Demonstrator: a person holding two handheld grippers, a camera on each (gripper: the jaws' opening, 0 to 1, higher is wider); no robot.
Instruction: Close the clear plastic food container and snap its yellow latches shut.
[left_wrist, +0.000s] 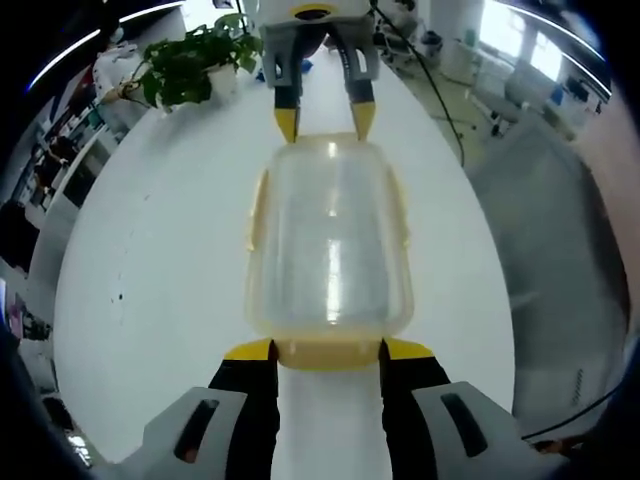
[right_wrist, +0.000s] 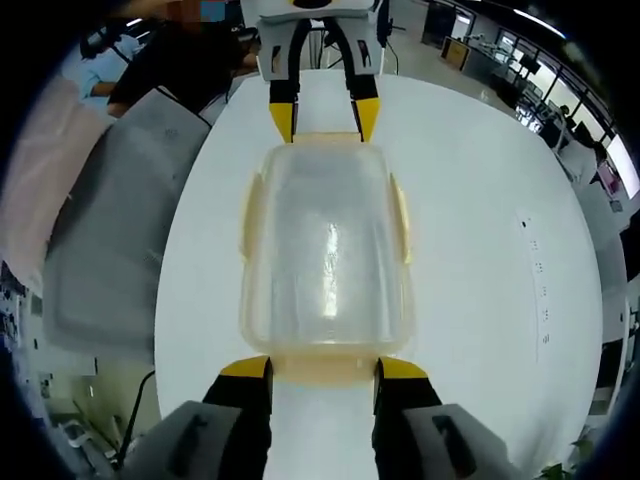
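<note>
A clear plastic container (left_wrist: 330, 240) (right_wrist: 325, 250) lies lengthwise on the white table (left_wrist: 150, 260) (right_wrist: 500, 260) with its lid resting on top. Pale yellow latches (left_wrist: 257, 208) (right_wrist: 402, 215) flare outward along its long sides. In the left gripper view my left gripper (left_wrist: 328, 350) is open at the near end, its yellow-tipped jaws on either side of the end latch (left_wrist: 330, 354). My right gripper (left_wrist: 324, 122) stands open at the far end. In the right gripper view the right gripper (right_wrist: 322, 368) brackets the near end latch (right_wrist: 322, 370), and the left gripper (right_wrist: 324, 118) is open opposite.
A potted green plant (left_wrist: 190, 60) stands at the far left of the table. A black cable (left_wrist: 440, 100) runs along the table's right side. A grey chair (right_wrist: 110, 230) (left_wrist: 560, 210) sits beside the table. People (right_wrist: 180, 60) are seated beyond it.
</note>
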